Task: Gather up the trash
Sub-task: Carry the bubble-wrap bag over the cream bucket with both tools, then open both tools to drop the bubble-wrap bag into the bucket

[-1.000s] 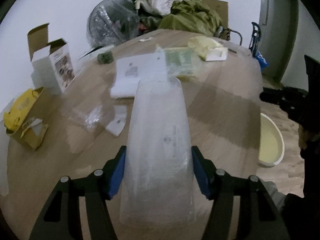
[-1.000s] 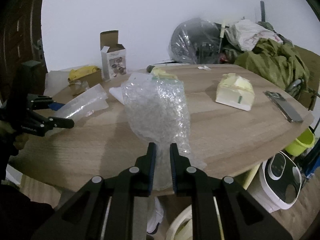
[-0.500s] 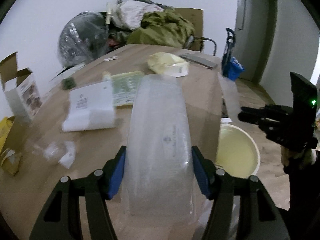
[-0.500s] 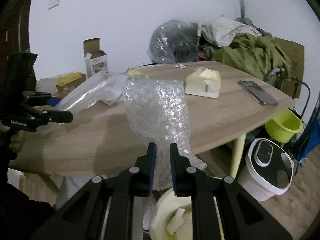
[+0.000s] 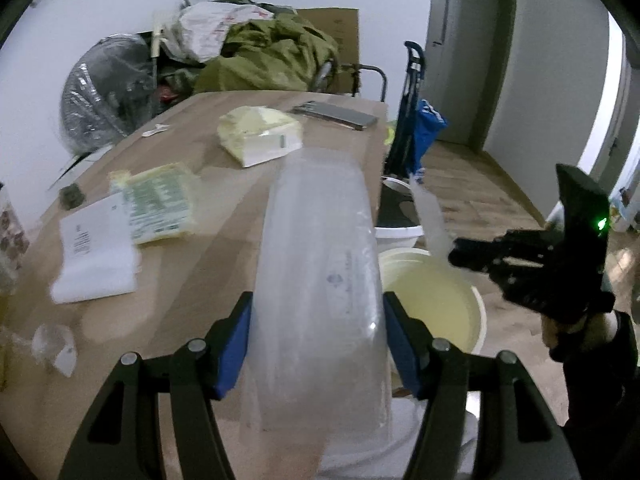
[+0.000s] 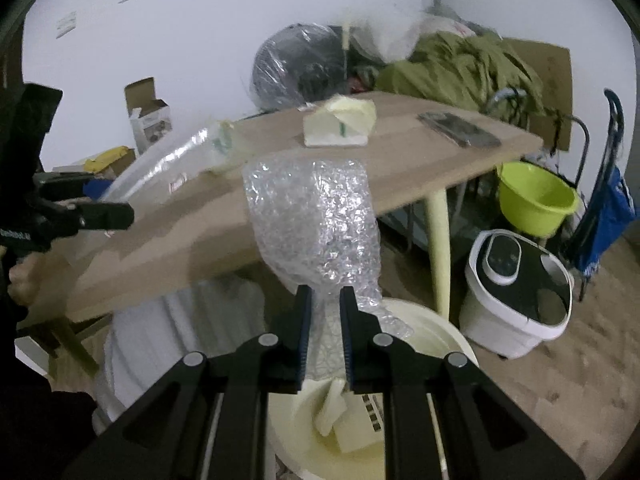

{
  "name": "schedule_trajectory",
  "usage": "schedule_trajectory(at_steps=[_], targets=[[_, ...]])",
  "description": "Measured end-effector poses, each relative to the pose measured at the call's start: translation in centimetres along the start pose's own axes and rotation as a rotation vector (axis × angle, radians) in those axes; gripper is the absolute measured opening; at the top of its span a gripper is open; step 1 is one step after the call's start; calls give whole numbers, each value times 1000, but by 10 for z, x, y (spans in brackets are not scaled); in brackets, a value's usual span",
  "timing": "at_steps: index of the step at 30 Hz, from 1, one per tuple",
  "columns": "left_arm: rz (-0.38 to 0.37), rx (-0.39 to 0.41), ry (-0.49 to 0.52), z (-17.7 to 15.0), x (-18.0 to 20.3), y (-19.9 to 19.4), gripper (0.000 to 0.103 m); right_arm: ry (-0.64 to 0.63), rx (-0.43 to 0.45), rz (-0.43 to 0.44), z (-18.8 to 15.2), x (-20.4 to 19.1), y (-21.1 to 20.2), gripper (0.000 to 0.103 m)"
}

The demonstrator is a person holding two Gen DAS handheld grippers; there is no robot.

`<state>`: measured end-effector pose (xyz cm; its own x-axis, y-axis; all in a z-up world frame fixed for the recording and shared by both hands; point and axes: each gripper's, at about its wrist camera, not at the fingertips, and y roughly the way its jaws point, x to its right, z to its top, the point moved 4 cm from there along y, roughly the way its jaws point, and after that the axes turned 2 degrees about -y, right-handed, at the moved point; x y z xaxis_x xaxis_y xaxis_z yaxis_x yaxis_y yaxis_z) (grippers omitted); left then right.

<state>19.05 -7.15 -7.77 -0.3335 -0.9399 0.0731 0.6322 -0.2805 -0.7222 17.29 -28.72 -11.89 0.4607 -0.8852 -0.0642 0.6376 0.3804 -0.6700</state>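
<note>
My left gripper [image 5: 318, 344] is shut on a clear plastic bag [image 5: 320, 280] and holds it above the wooden table's [image 5: 224, 216] edge, beside a cream bucket [image 5: 476, 312] on the floor. My right gripper [image 6: 325, 336] is shut on a sheet of bubble wrap [image 6: 312, 220] and holds it just above the same cream bucket [image 6: 448, 332], which has paper scraps [image 6: 348, 416] in it. The right gripper also shows in the left wrist view [image 5: 460, 258], and the left gripper in the right wrist view [image 6: 120, 216] with its bag [image 6: 168, 168].
On the table lie a white leaflet [image 5: 96, 256], a green-printed packet [image 5: 160, 200], a yellow packet [image 5: 260, 136], a grey flat device [image 5: 336, 114] and small scraps [image 5: 56, 344]. On the floor stand a white appliance [image 6: 516, 284], a green basin [image 6: 536, 200] and a blue bag [image 6: 608, 216].
Both grippers have swung right, off the table top toward the cream bucket, each still holding its plastic. The bubble wrap now hangs over the bucket.
</note>
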Motion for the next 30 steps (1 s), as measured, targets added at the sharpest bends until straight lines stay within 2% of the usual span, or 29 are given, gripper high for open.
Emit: schedule_trajectory(at_steps=[5, 9, 12, 30], targets=[[-43, -12, 46, 7, 24, 12, 63, 30, -42, -21, -19, 13, 3, 14], [-67, -26, 76, 11, 42, 25, 63, 61, -45, -31, -27, 23, 3, 25], [-88, -37, 95, 13, 54, 34, 63, 75, -44, -38, -31, 29, 3, 40], [-164, -180, 155, 1, 97, 97, 64, 197, -27, -144, -49, 80, -12, 41]])
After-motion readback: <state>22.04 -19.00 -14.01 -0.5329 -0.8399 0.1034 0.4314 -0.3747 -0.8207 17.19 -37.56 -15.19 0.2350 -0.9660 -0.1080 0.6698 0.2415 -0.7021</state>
